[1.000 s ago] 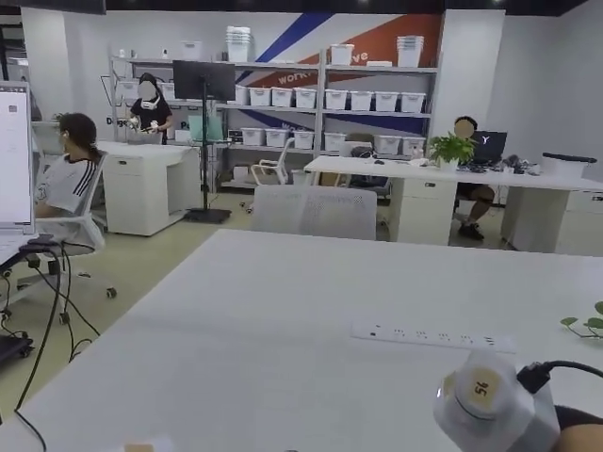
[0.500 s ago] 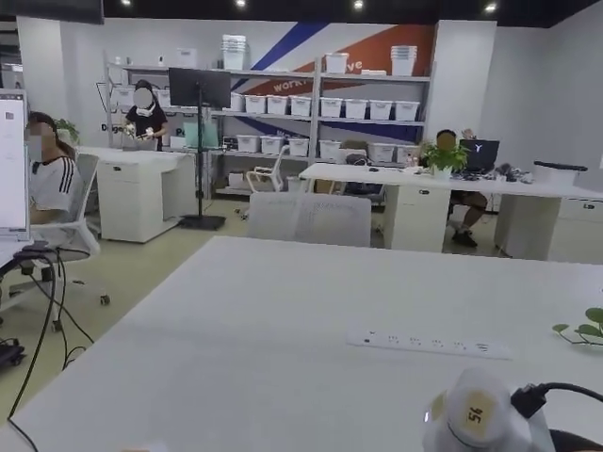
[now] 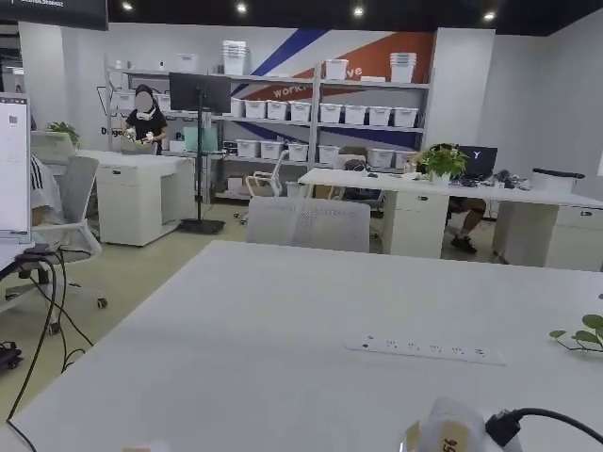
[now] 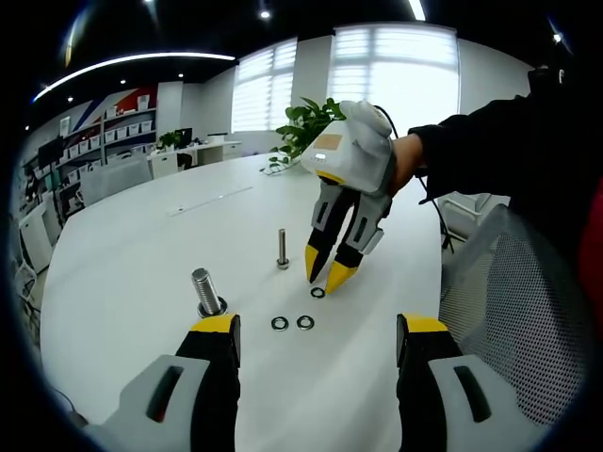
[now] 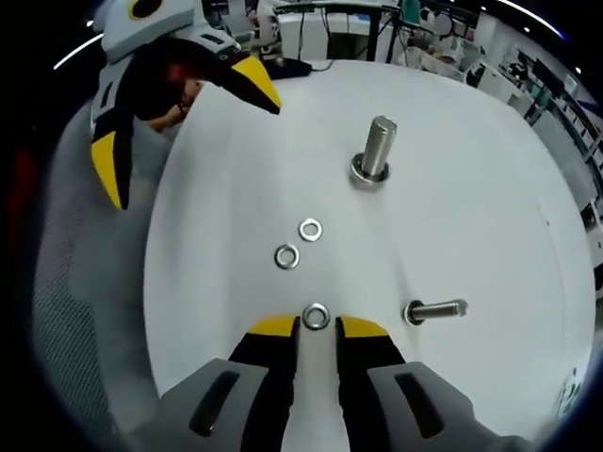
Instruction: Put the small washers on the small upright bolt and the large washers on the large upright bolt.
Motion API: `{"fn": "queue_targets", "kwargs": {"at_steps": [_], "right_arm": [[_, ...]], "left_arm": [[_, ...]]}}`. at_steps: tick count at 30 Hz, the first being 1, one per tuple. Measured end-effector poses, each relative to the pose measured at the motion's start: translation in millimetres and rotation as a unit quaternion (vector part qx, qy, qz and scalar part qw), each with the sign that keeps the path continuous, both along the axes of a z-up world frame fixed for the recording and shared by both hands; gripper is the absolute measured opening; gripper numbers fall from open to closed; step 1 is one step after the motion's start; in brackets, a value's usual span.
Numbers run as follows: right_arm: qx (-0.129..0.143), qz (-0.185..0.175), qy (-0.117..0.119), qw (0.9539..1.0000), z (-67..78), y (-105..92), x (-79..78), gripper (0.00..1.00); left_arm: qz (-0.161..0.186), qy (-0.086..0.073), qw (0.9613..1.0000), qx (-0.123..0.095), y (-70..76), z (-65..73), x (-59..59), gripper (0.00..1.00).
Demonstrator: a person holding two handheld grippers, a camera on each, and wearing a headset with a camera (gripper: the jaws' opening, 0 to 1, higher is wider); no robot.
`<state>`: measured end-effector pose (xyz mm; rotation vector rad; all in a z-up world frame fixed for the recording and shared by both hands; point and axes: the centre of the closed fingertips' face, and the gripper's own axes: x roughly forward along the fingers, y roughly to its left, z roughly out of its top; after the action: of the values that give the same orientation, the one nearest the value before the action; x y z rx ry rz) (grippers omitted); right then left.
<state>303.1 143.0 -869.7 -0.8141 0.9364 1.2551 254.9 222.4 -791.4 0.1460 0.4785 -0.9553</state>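
Note:
On the white table the large upright bolt (image 4: 205,290) (image 5: 374,151) stands with a washer round its base. The small upright bolt (image 4: 282,248) (image 5: 435,309) stands a little apart from it. Two washers (image 4: 280,323) (image 4: 305,322) lie flat side by side, also seen as washers (image 5: 287,256) (image 5: 310,229). A third washer (image 4: 317,293) (image 5: 316,316) lies at the tips of my right gripper (image 5: 318,328) (image 4: 323,273), whose jaws stand narrowly open around it. My left gripper (image 4: 316,330) (image 5: 179,122) is wide open and holds nothing. A gripper's white top (image 3: 452,435) shows at the bottom of the head view.
A white power strip (image 3: 424,350) lies on the table, with a small plant (image 3: 584,334) at the right edge. A mesh chair (image 4: 528,301) stands near the table's edge. Desks, shelves and seated people are far behind.
The head camera has tilted up a little, so the gripper's top sits lower in the picture. No move of things on the table is visible.

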Motion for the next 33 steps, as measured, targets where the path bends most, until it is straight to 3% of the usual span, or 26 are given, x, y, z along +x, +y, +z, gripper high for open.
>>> {"fn": "queue_targets", "kwargs": {"at_steps": [14, 25, 33], "right_arm": [[-0.009, 0.002, 0.003, 0.9999, -6.2, -0.3, -1.8, 0.17], [-0.023, 0.025, -0.016, 0.9993, -6.0, -0.5, -2.8, 0.15], [-0.020, 0.021, -0.012, 0.9995, -5.7, -0.4, -2.3, 0.14]], "left_arm": [[0.000, -0.002, 1.0000, -0.001, 0.3, 0.4, -0.6, 0.66], [-0.001, -0.001, 1.0000, 0.000, -0.2, 0.3, -0.5, 0.66], [-0.001, 0.000, 1.0000, 0.002, 0.5, -0.4, -0.2, 0.66]]}}
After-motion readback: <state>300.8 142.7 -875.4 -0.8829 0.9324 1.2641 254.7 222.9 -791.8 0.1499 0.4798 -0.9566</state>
